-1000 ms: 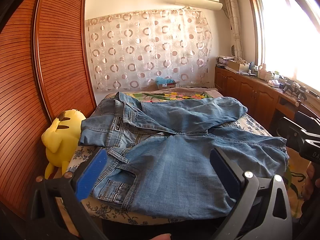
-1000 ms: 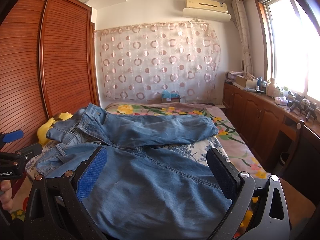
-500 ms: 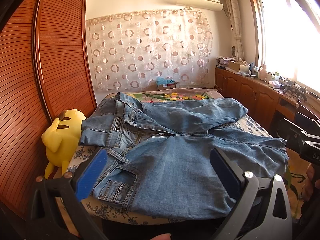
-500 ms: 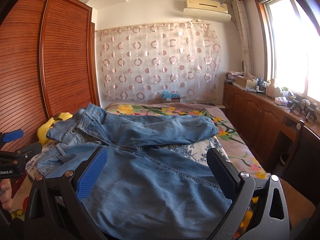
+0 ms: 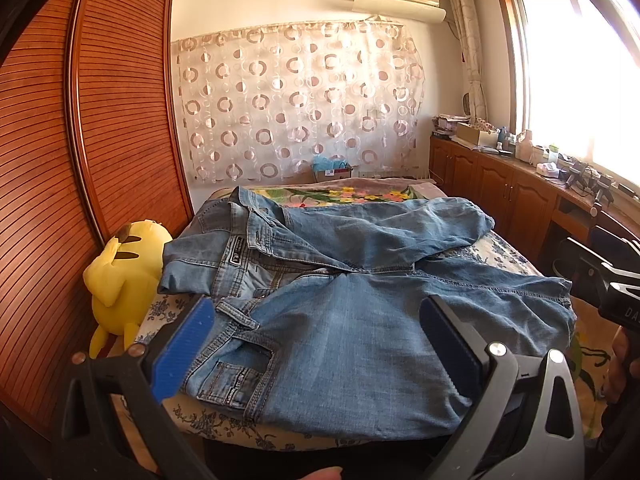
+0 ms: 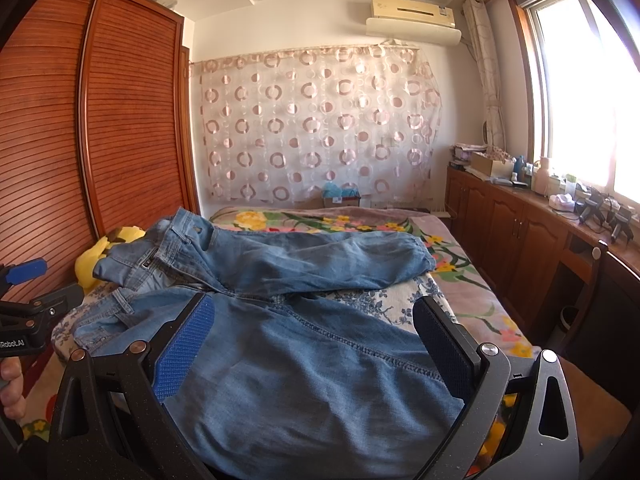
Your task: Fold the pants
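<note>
The pants (image 5: 340,320) were spread across the near end of the bed (image 5: 224,426), waistband toward the wardrobe side, one leg thrown back toward the head of the bed and the other stretched across toward the window side. The left tool (image 5: 316,352) was held released above the waistband and pocket corner, nothing between its pads. The right tool (image 6: 314,344) was likewise held spread wide and empty over the near leg.

No fold appeared to have been begun. The step would be done best if the waistband corner were pinched by the left tool and the near leg's hem by the right, so that the cloth could be drawn taut and one leg laid squarely over the other.

The near edge of the pants hung just over the bed's edge, so a grip from below seemed possible. A yellow plush toy (image 5: 124,276) sat just beside the waistband against the wardrobe (image 5: 80,160), leaving little room there. Open bed lay beyond the far leg.
</note>
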Demonstrator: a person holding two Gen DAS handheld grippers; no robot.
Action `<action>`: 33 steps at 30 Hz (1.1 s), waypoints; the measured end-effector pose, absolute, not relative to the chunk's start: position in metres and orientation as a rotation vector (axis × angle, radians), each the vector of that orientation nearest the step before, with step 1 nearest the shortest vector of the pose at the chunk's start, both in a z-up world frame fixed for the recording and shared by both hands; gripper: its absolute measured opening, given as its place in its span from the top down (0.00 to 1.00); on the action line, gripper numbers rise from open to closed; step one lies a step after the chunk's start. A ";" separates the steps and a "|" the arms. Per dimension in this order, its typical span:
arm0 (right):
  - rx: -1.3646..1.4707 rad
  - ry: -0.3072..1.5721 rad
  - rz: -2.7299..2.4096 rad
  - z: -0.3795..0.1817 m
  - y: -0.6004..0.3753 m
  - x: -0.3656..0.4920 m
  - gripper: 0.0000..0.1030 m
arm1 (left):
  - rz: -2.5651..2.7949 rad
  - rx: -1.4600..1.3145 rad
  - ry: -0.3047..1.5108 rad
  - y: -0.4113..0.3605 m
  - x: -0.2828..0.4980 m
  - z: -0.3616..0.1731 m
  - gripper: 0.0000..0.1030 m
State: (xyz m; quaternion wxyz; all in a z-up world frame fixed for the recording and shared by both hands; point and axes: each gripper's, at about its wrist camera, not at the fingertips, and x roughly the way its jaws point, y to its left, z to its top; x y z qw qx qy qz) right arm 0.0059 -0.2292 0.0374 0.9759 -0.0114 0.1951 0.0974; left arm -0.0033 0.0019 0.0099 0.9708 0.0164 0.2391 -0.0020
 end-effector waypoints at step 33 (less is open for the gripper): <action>-0.022 0.397 0.197 0.039 -0.233 0.005 0.02 | -0.010 0.032 0.491 0.002 -0.004 0.010 0.00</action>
